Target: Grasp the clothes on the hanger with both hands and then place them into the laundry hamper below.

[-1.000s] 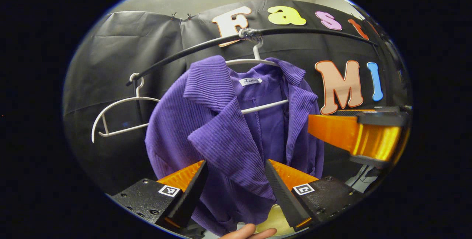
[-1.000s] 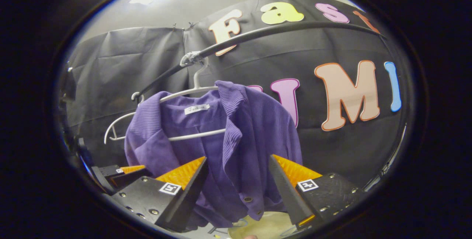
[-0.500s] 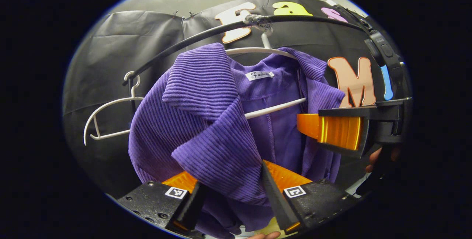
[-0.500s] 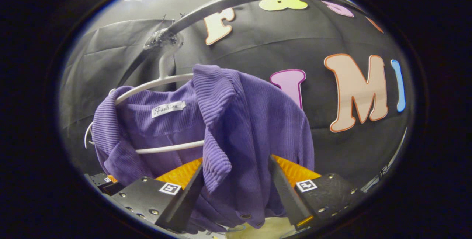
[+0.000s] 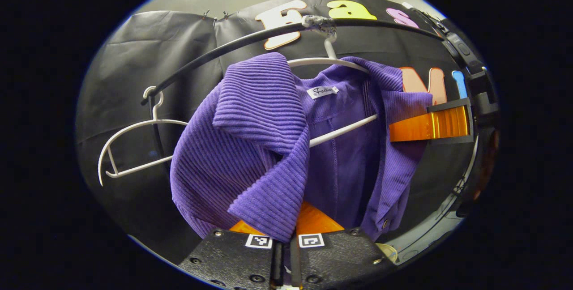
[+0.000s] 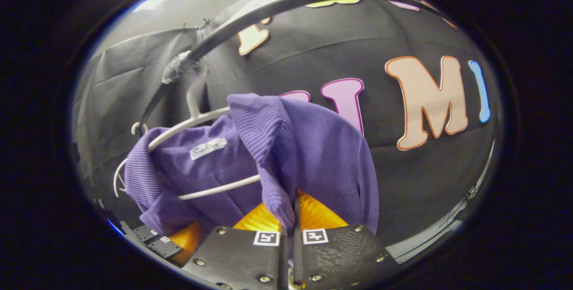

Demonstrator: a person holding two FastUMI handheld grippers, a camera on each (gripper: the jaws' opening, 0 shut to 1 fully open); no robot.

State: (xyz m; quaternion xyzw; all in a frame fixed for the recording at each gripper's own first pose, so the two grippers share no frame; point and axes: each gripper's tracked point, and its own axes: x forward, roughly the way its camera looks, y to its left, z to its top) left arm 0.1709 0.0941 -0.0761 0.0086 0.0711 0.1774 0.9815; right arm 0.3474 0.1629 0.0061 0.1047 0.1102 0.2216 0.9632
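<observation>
1. The left gripper [image 5: 286,232] has its jaws closed together on the lapel of the purple corduroy jacket [image 5: 250,147], pinching the fold at its lower tip.
2. The right gripper [image 6: 288,223] is likewise clamped on the jacket's other lapel [image 6: 273,164], low on the front edge. In the left gripper view the same gripper [image 5: 429,124] shows at the jacket's far shoulder.
3. The jacket hangs on the white hanger [image 5: 331,62], draped over both hanger shoulders, collar label under the hook.
4. Judged step: both grips are made, so the lift-off comes next. Raise both lapels up and outward from the hanger so each jacket shoulder slides over a hanger end, then lower.
5. The hanger's lower bar [image 6: 219,189] runs inside the jacket and could snag cloth if pulled straight down.
6. The hanger's hook is bound to the black rail [image 5: 233,46], so I expect it to stay put.
7. An empty white hanger [image 5: 134,147] hangs beside the jacket at the rail's end, near enough to catch a sleeve.
8. Below the jacket a pale rim [image 5: 387,250] peeks out, perhaps the hamper; I cannot tell.
</observation>
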